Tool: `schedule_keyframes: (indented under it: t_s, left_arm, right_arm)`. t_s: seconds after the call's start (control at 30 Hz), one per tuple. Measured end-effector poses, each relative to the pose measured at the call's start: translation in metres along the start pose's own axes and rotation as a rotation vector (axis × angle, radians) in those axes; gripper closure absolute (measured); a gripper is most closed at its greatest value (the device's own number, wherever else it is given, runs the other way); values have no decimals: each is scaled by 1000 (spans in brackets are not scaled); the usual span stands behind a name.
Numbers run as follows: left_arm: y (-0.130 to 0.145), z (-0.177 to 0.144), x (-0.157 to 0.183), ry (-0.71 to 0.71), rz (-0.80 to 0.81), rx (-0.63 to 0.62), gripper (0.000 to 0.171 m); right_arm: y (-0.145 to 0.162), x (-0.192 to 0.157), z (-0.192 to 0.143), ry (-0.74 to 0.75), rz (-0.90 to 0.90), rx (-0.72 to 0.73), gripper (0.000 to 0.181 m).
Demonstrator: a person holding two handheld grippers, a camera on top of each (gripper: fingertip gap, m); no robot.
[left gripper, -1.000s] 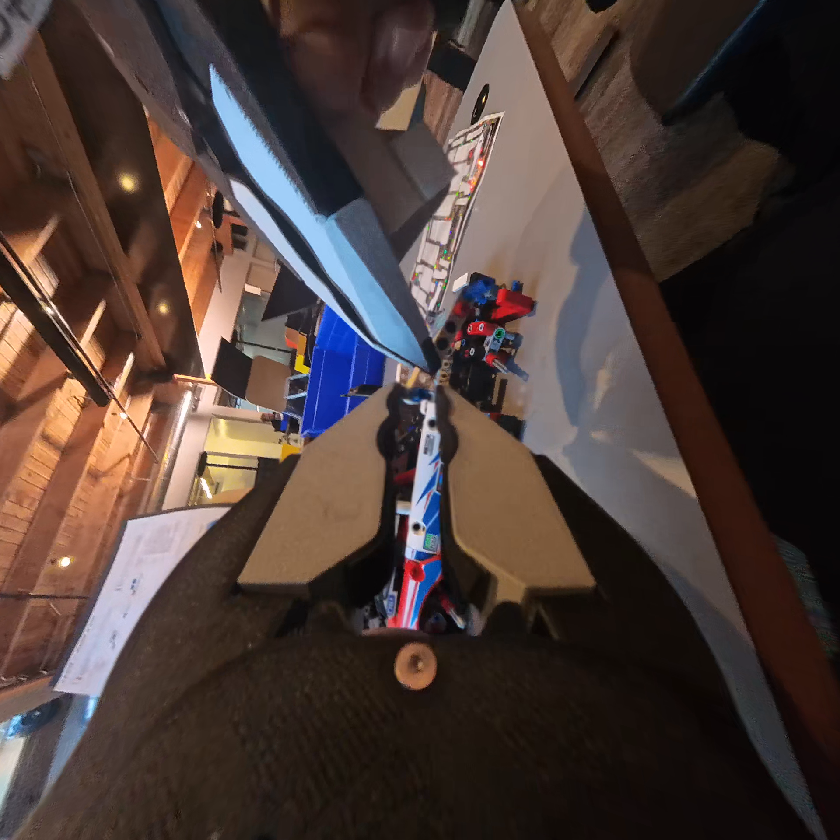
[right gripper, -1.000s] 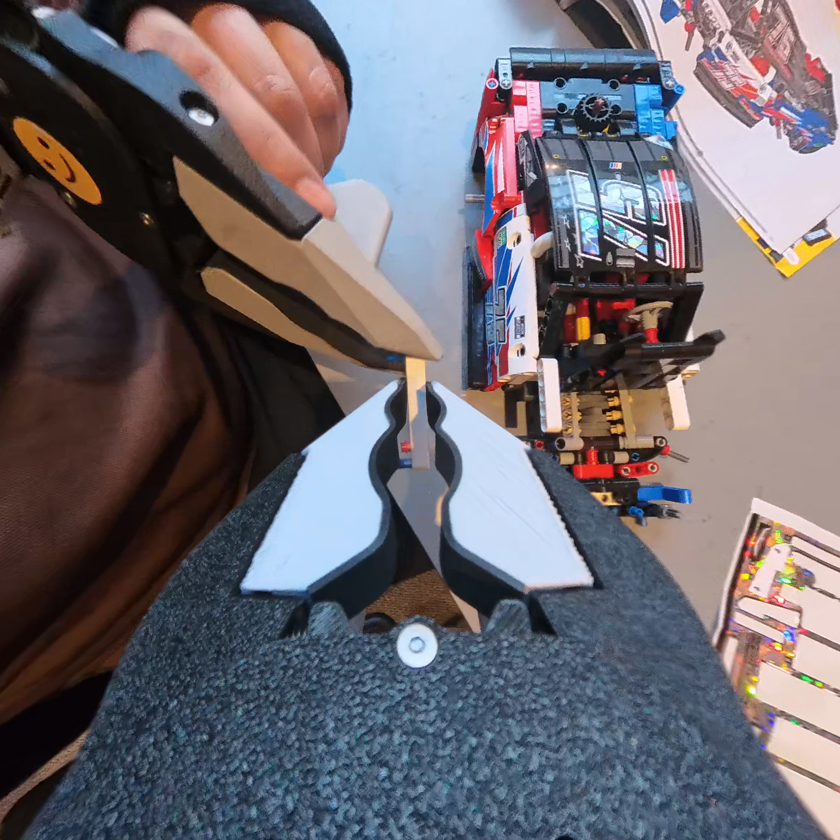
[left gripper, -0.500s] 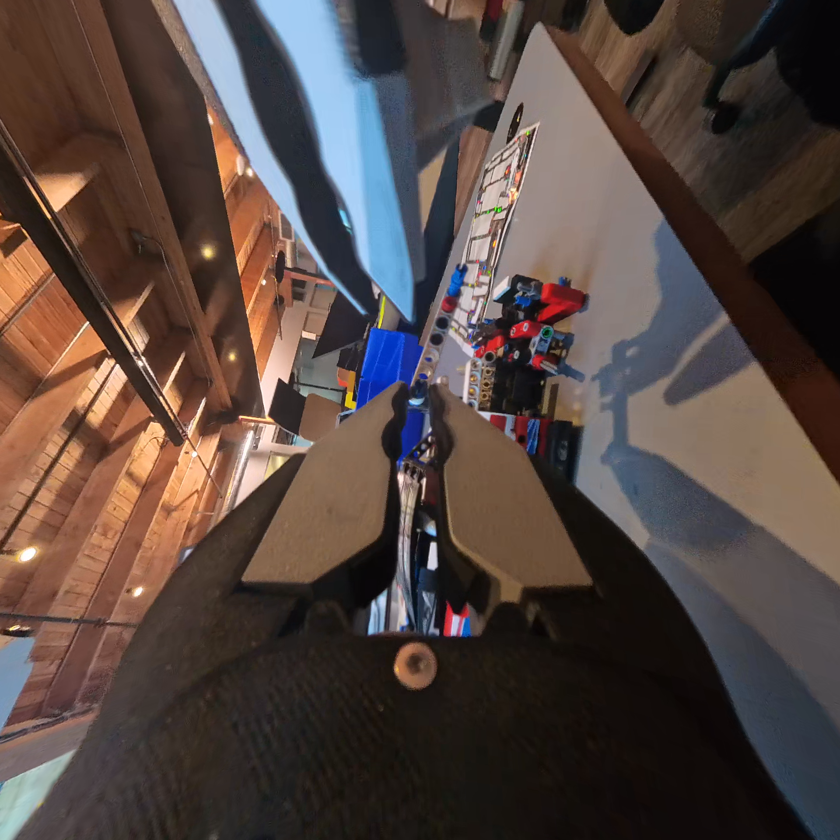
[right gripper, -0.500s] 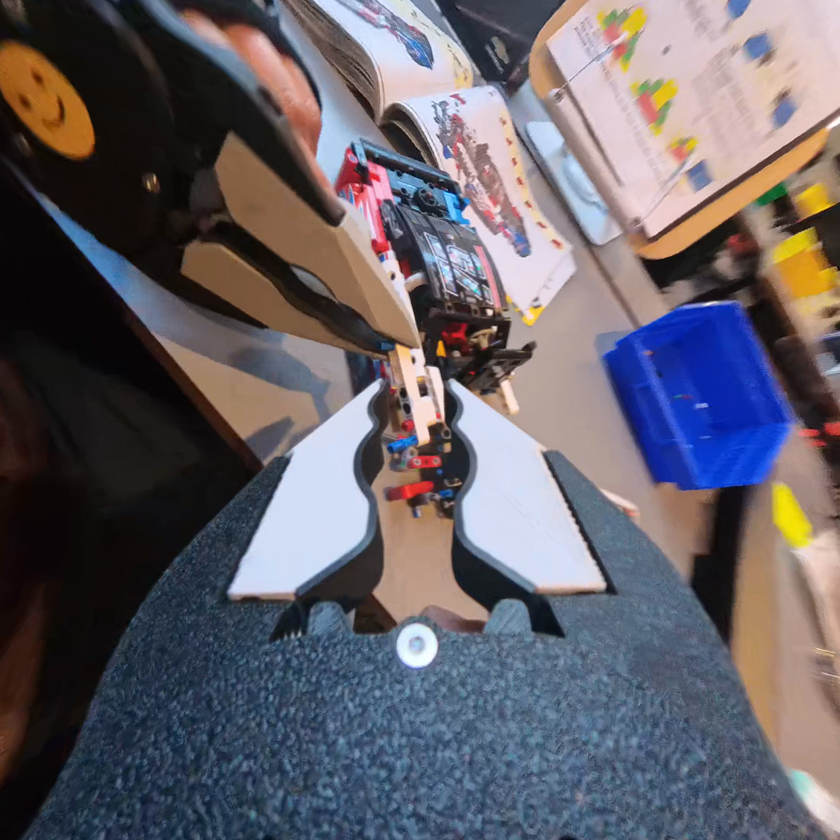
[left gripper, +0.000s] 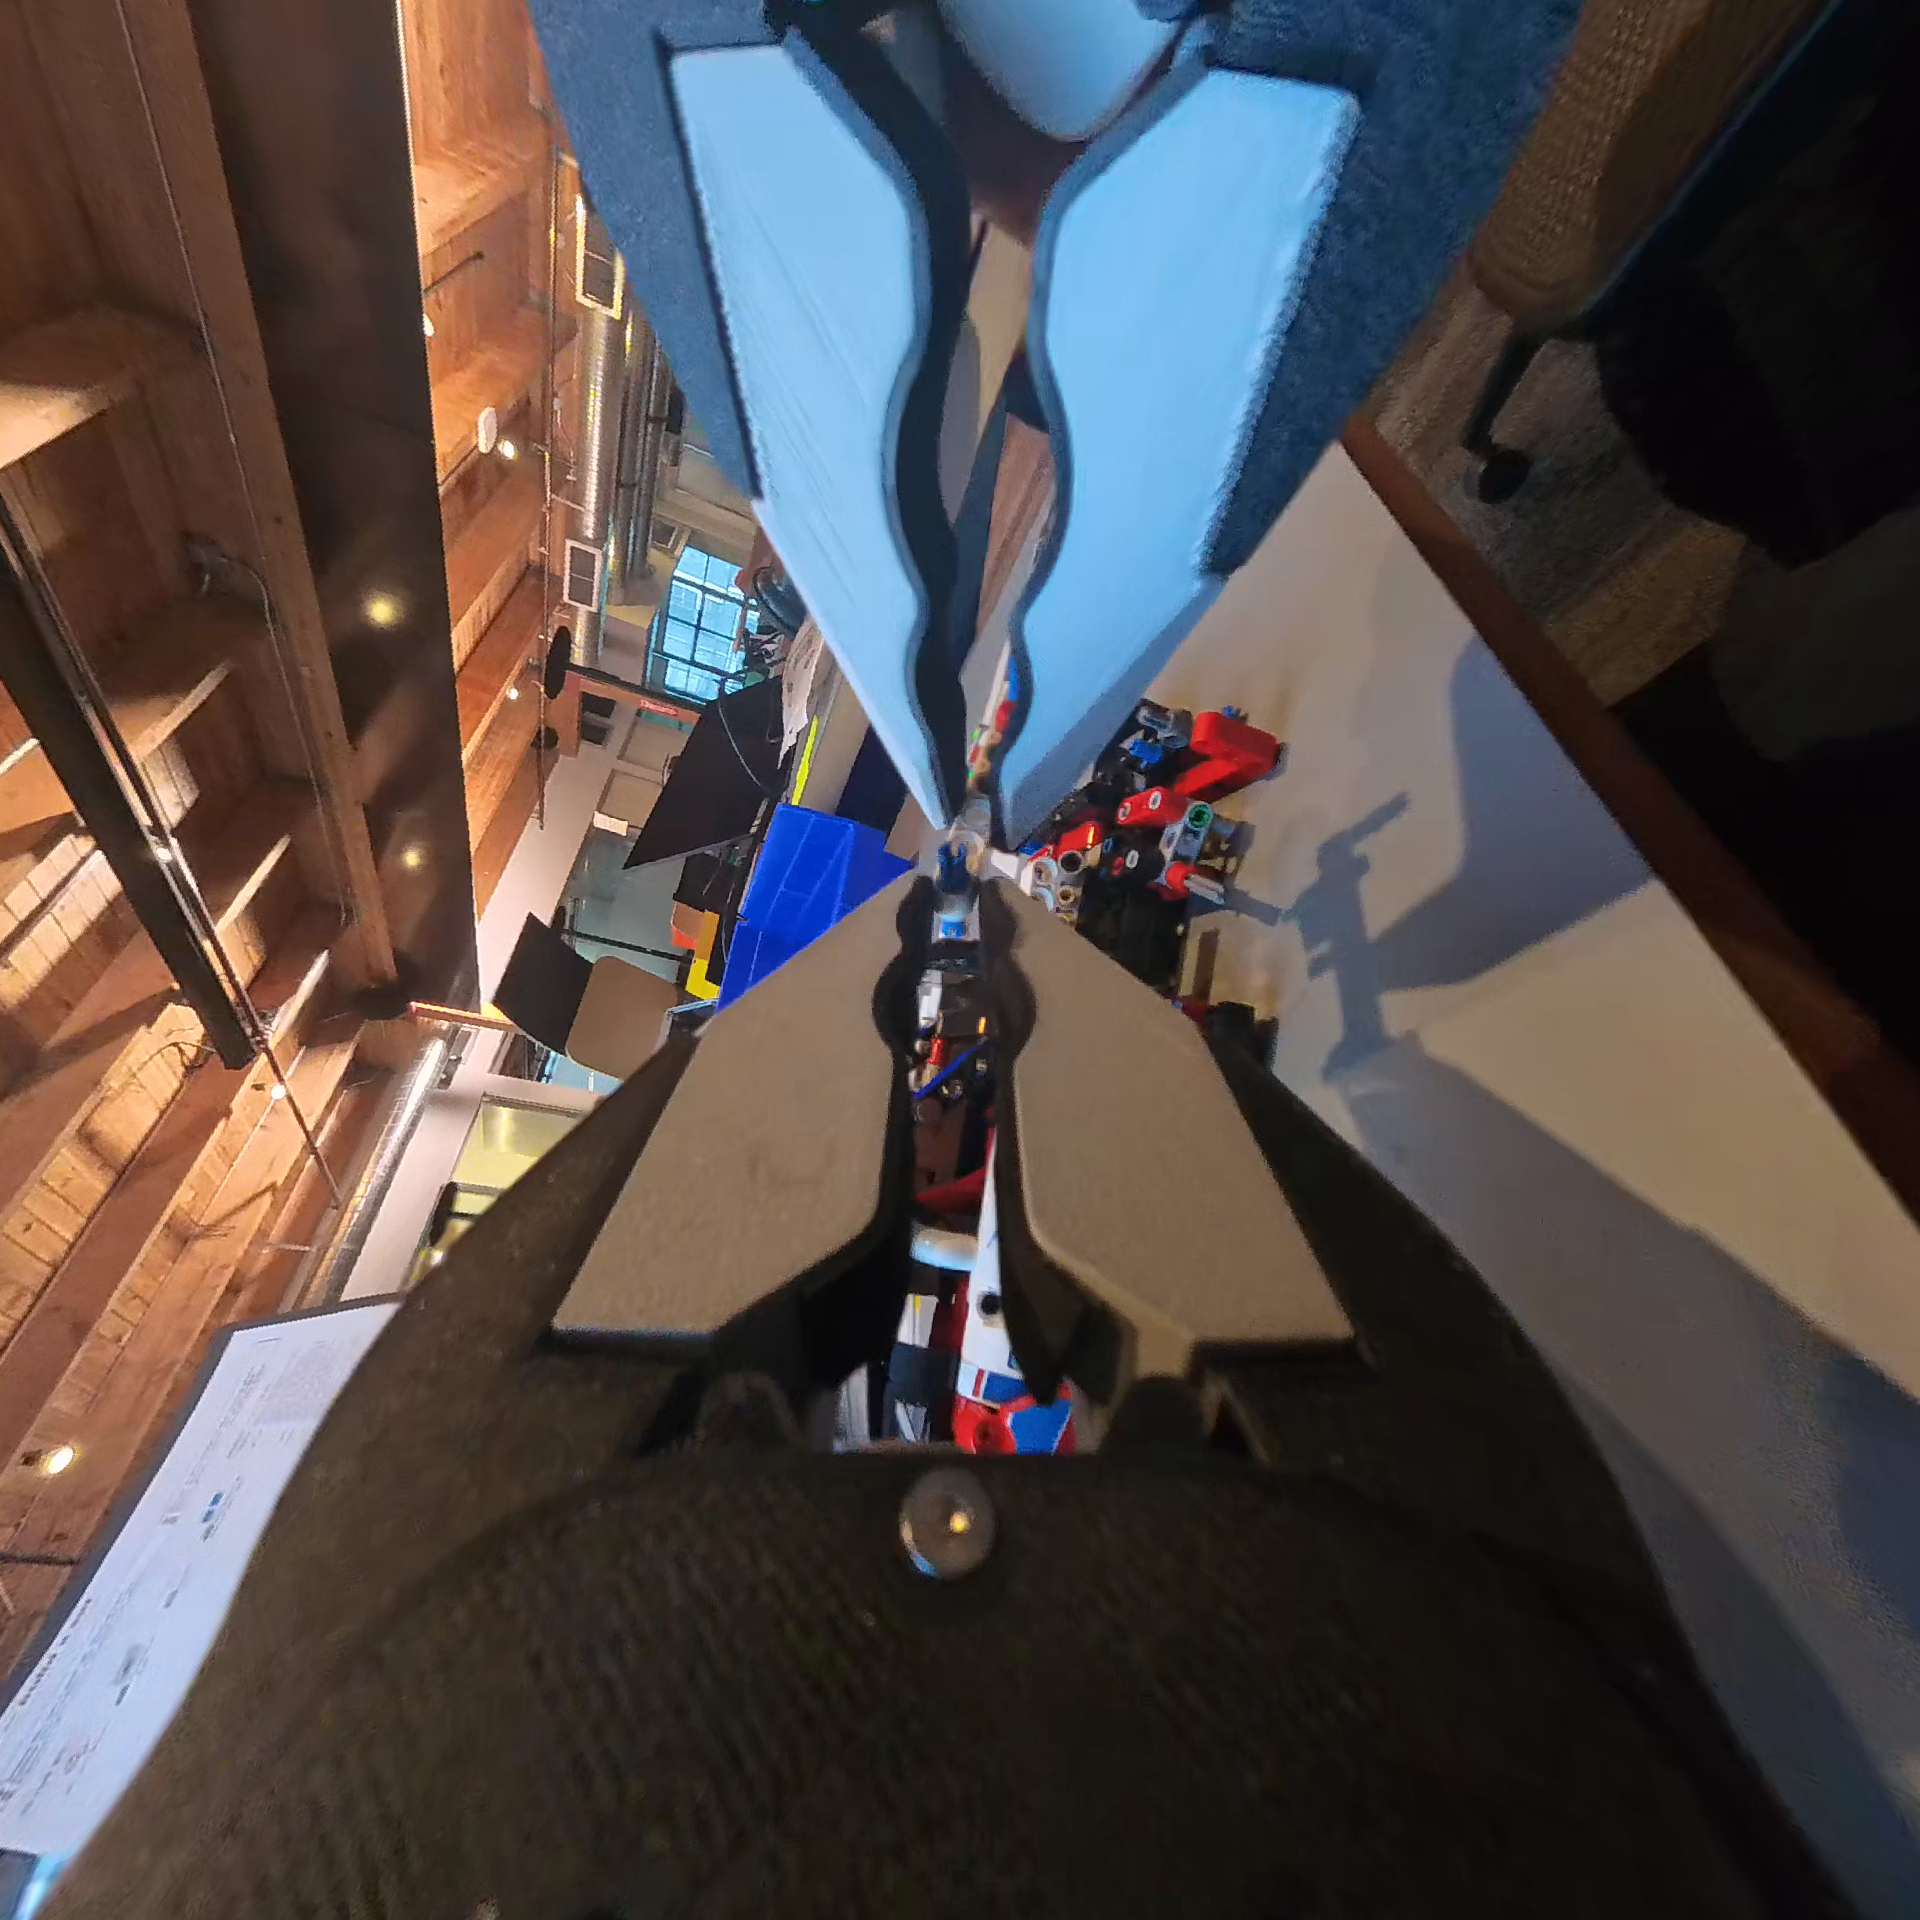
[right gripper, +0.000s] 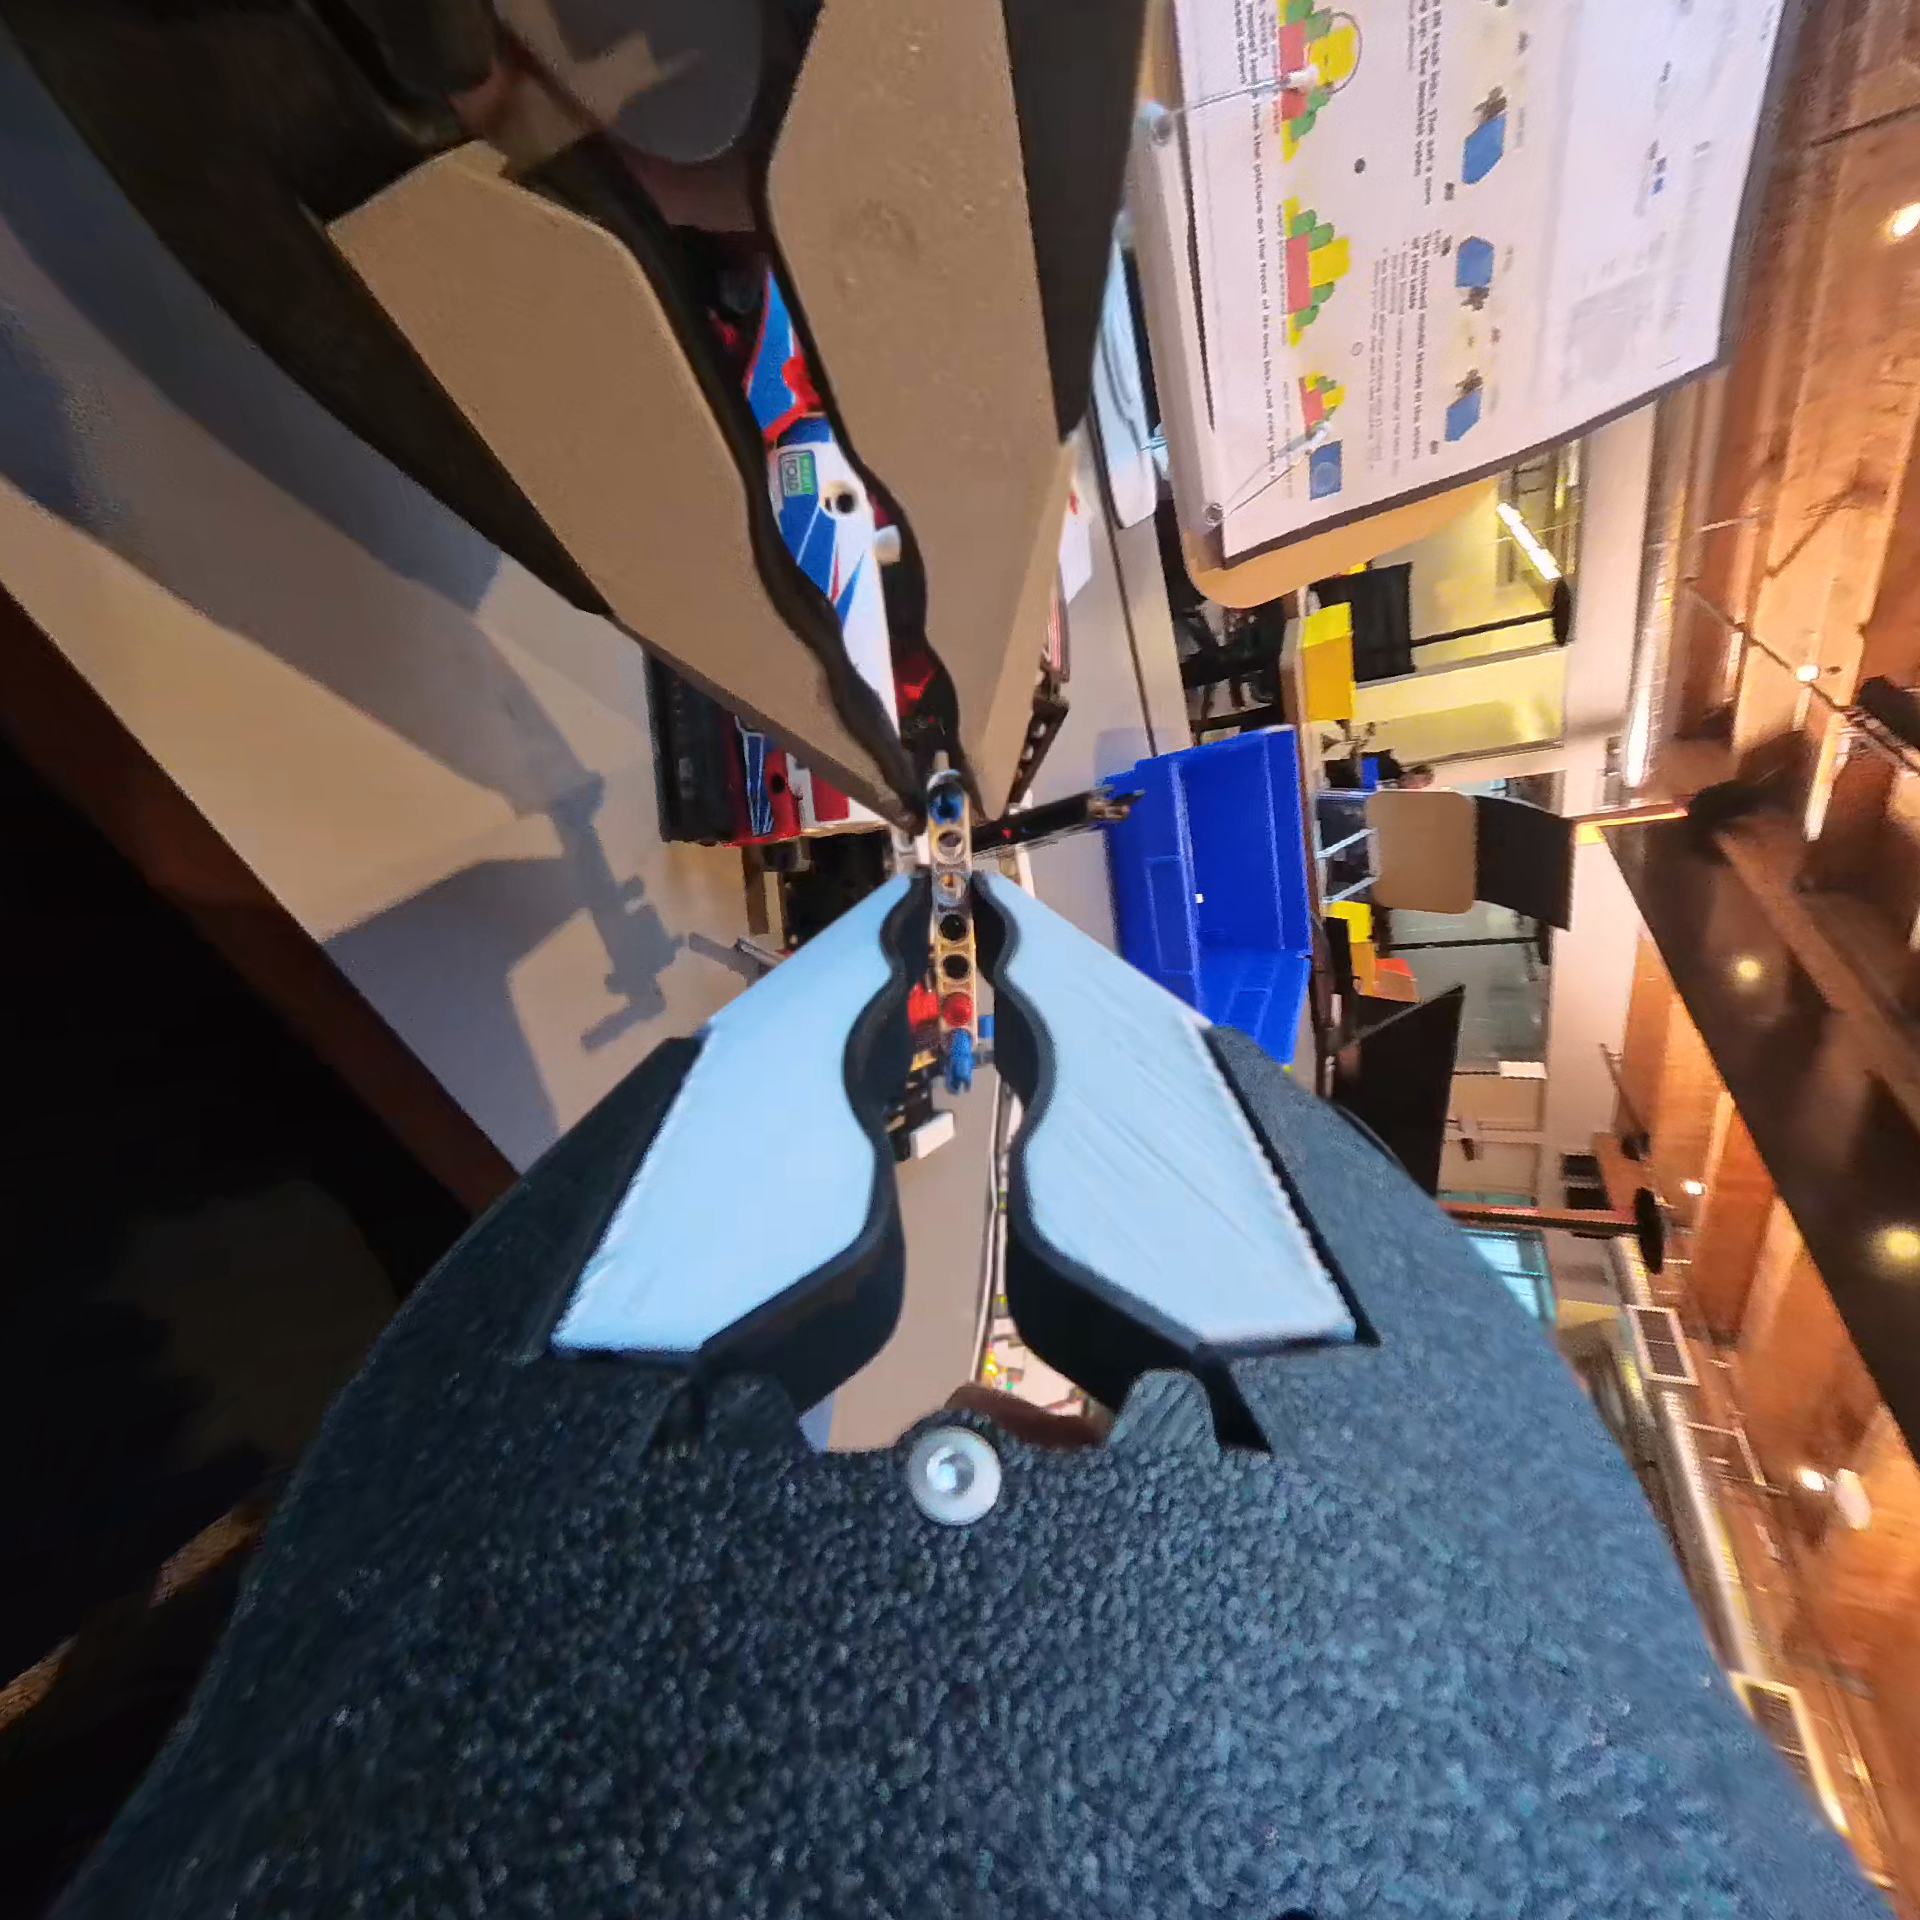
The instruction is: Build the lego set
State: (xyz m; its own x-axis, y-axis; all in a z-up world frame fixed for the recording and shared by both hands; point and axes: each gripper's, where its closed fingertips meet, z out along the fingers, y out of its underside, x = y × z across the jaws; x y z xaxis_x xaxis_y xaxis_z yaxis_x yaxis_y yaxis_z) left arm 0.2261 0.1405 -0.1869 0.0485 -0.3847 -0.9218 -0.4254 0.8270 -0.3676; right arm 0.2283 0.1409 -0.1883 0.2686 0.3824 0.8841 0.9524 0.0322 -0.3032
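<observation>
Both grippers pinch one perforated grey lego beam [right gripper: 951, 914] tip-to-tip: right gripper [right gripper: 948, 883], left gripper [left gripper: 958, 899]. Blue pin [right gripper: 943, 802] sits at its far end.

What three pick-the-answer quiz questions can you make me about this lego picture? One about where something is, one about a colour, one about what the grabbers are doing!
1. Where is the lego car?
A. On the table
B. In the blue bin
C. On the floor

2. What colour is the pin at the far end of the beam?
A. Green
B. Blue
C. Yellow

3. What is the right gripper doing?
A. Wide open, empty
B. Shut on the beam
C. Lying on the table

Answers:
1. A: the car shows between the left gripper's fingers, resting on the pale table; the blue bin stands farther back.
2. B: a small blue pin sticks out at the beam's tip, where the left gripper meets it.
3. B: the beam with its row of holes sits pinched between the white fingers.
</observation>
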Motion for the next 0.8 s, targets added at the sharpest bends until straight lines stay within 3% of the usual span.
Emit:
schedule_keyframes:
  t_s: [0.17, 0.3, 0.47, 0.57, 0.8]
  left_arm:
    - [17, -2, 26, 281, -179, -94, 148]
    - [23, -6, 21, 444, -408, -172, 137]
    - [27, 3, 11, 536, -602, -221, 136]
    - [36, 9, 17, 566, -620, -287, 137]
    - [32, 17, 25, 621, -633, -284, 134]
  right_arm:
    - [18, -13, 15, 25, -80, -74, 174]
    - [22, -9, 19, 82, -94, -86, 174]
    - [29, -12, 29, 118, -149, -116, 174]
    - [30, -13, 31, 144, -152, -115, 174]
    - [22, -11, 30, 182, -172, -93, 174]
